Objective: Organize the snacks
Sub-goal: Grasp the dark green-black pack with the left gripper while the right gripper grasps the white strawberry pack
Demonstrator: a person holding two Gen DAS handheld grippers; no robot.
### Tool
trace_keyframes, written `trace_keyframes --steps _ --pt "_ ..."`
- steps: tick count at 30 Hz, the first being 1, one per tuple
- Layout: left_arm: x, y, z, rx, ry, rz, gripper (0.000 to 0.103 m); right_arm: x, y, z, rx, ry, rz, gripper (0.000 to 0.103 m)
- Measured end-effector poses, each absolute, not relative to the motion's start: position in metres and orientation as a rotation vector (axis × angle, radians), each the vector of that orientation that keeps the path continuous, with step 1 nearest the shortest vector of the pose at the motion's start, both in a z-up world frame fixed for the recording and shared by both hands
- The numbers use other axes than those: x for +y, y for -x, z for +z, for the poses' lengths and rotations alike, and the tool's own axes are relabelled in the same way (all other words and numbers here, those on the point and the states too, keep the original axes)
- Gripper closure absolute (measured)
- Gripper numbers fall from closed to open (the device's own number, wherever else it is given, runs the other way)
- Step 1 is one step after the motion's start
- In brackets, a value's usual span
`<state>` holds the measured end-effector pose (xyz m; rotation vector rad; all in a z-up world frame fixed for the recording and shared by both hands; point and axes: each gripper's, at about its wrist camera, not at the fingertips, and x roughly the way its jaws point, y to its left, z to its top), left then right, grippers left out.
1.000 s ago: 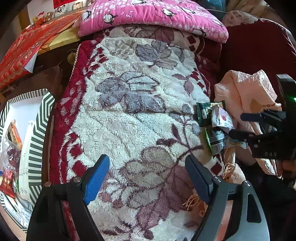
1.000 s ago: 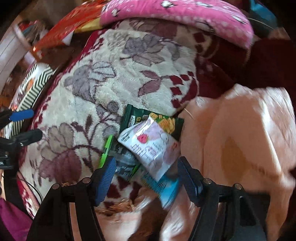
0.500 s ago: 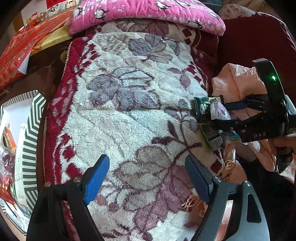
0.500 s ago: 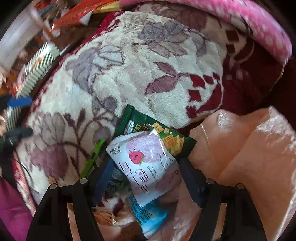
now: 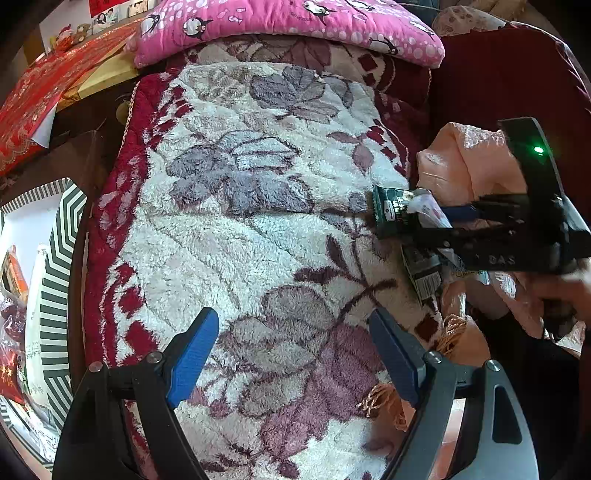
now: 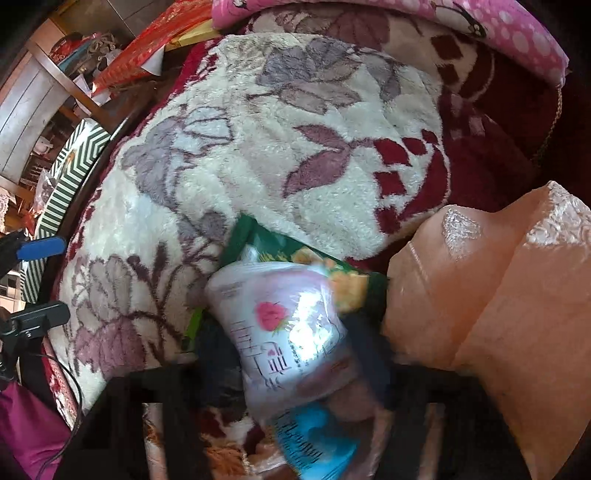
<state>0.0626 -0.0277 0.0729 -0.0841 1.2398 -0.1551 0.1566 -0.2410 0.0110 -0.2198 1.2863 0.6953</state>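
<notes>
Four snack packets [image 6: 291,332], two grippers [image 5: 291,354], one blanket [image 5: 258,221], one pillow [image 5: 288,26]

a plush cream blanket [image 5: 258,229] with mauve flowers and a dark red border covers the seat. at twelve o'clock lies a pink penguin-print cushion [image 5: 295,29]; at three o'clock, a crumpled peach cloth [image 5: 465,158]. a green-and-white striped box [image 5: 59,258] sits at nine o'clock, red patterned paper [image 5: 44,96] at ten. daylight falls soft and even.
</notes>
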Motion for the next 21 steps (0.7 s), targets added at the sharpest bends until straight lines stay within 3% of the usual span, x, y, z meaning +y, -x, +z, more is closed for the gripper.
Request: trace_keyframes --steps 12,21 --pt "-0.080 -0.078 0.069 1.251 0.110 -0.257 0.020 -0.288 -0.100 0.120 1.105 0.085 0.537 0.046" --pt "-0.136 -0.097 0.043 1.314 0.087 -0.253 0.020 -0.316 -0.103 0.122 1.091 -0.055 0.518 0.046"
